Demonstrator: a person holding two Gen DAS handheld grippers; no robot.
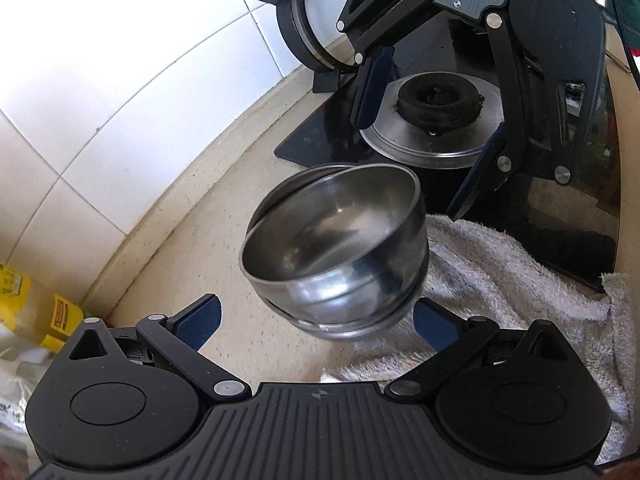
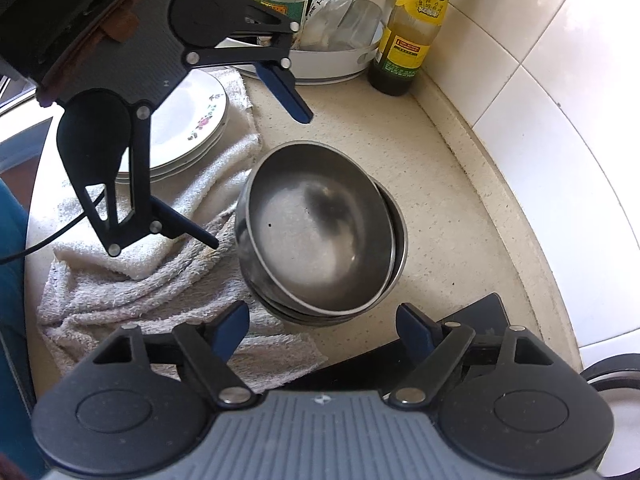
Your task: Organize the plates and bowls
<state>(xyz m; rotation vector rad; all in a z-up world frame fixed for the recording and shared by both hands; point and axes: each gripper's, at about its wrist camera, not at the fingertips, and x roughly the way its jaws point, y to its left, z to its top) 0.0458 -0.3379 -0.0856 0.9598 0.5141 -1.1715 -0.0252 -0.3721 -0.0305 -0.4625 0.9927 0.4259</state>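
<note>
A stack of steel bowls (image 1: 336, 252) stands on the beige counter, its edge against a white towel (image 1: 500, 280); the top bowl sits tilted in the ones under it. The stack also shows in the right wrist view (image 2: 320, 236). My left gripper (image 1: 316, 320) is open and empty, just short of the stack. My right gripper (image 2: 322, 328) is open and empty on the opposite side of the stack. Each gripper shows in the other's view: the right one (image 1: 424, 136), the left one (image 2: 260, 180). Stacked white floral plates (image 2: 188, 120) lie on the towel (image 2: 160, 280) behind the left gripper.
A black glass hob (image 1: 320, 136) with a steel burner ring (image 1: 432, 128) lies beyond the bowls. A black-rimmed pot lid (image 1: 304, 36) leans on the tiled wall. A white tray (image 2: 344, 64) of bottles and an oil bottle (image 2: 412, 32) stand at the counter's far end.
</note>
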